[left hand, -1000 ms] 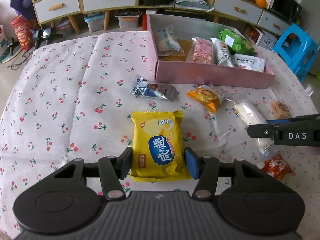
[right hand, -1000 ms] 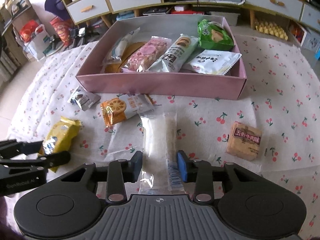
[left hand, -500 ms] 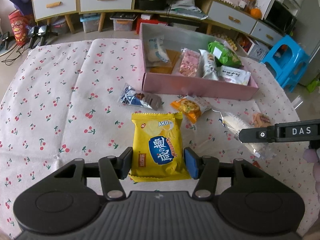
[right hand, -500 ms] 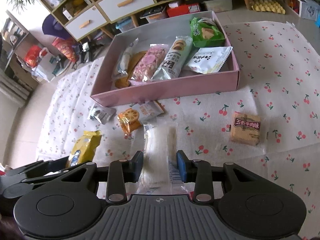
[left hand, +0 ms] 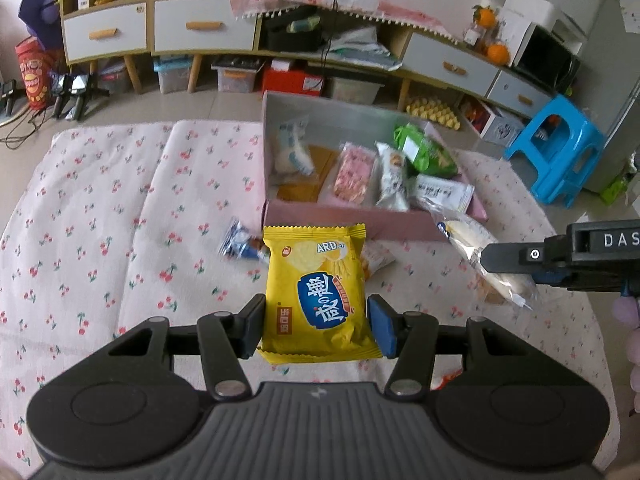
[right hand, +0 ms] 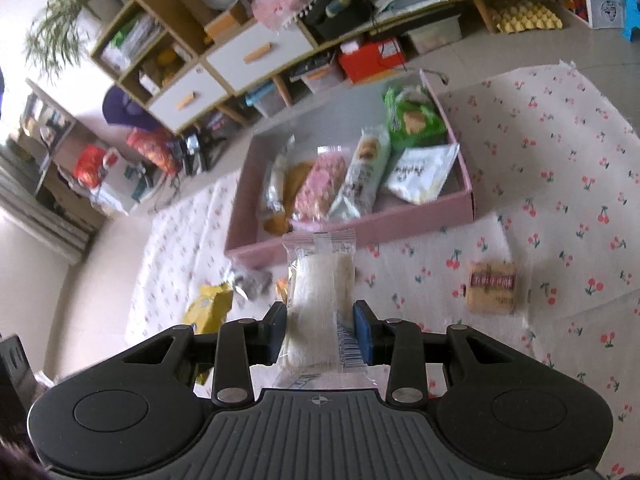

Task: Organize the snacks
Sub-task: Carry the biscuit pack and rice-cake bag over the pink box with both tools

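Left tongs (left hand: 316,324) are clamped across the lower half of a yellow snack pack (left hand: 318,288), pads on its two side edges, pack hanging clear of the cloth. Right tongs (right hand: 320,330) are clamped on a clear-wrapped white cake (right hand: 320,280) near its barcode end, so most of its length juts forward, free to enter first. Both items appear held for transfer to the pink box (right hand: 360,228), which lies ahead of each pair of tongs. Just beyond the left tongs, a blue-and-silver packet (left hand: 240,242) lies on the cherry-print cloth (left hand: 120,216); a tan biscuit packet (right hand: 491,288) lies right of the right tongs. The box's near wall must be cleared. Its left end shows open floor; its right side is packed with packets.
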### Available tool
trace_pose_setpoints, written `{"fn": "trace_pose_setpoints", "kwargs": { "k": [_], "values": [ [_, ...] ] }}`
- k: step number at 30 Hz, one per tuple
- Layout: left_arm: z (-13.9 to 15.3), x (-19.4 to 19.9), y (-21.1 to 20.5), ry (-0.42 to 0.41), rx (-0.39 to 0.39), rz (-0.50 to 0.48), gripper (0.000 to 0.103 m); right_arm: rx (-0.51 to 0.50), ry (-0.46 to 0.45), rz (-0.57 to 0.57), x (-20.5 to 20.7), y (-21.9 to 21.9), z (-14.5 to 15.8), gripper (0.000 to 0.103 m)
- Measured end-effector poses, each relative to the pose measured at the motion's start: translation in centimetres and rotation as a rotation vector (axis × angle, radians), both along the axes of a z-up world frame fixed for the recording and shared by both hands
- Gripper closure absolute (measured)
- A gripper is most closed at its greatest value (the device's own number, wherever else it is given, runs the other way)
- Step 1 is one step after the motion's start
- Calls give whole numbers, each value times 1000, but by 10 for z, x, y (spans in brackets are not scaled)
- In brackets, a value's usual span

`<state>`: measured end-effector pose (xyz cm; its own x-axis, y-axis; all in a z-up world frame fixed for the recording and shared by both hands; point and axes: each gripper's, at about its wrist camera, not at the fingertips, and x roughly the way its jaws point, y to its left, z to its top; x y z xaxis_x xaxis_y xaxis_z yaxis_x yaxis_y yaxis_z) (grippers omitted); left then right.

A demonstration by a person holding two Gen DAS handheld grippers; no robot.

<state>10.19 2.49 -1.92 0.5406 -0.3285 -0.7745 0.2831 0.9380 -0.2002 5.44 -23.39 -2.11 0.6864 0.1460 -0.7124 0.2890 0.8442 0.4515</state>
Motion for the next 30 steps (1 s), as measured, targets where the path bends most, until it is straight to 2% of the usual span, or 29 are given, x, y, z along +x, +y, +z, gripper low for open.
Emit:
{"fn": "trace_pose_setpoints", "kwargs": {
  "k": [8, 14, 22, 30],
  "values": [
    [16, 26, -17, -63, -12, 20, 52, 42, -55, -67, 20, -26, 8, 68],
    [24, 57, -46, -135, 50, -37, 52, 21, -80, -98, 53, -44, 11, 68],
    [8, 105, -71, -170, 100, -87, 52, 25, -84, -109, 105, -60, -1, 68],
    [-10, 129, -84, -174, 138, -118, 52, -1, -73, -116, 141, -70, -9, 68]
  ]
}}
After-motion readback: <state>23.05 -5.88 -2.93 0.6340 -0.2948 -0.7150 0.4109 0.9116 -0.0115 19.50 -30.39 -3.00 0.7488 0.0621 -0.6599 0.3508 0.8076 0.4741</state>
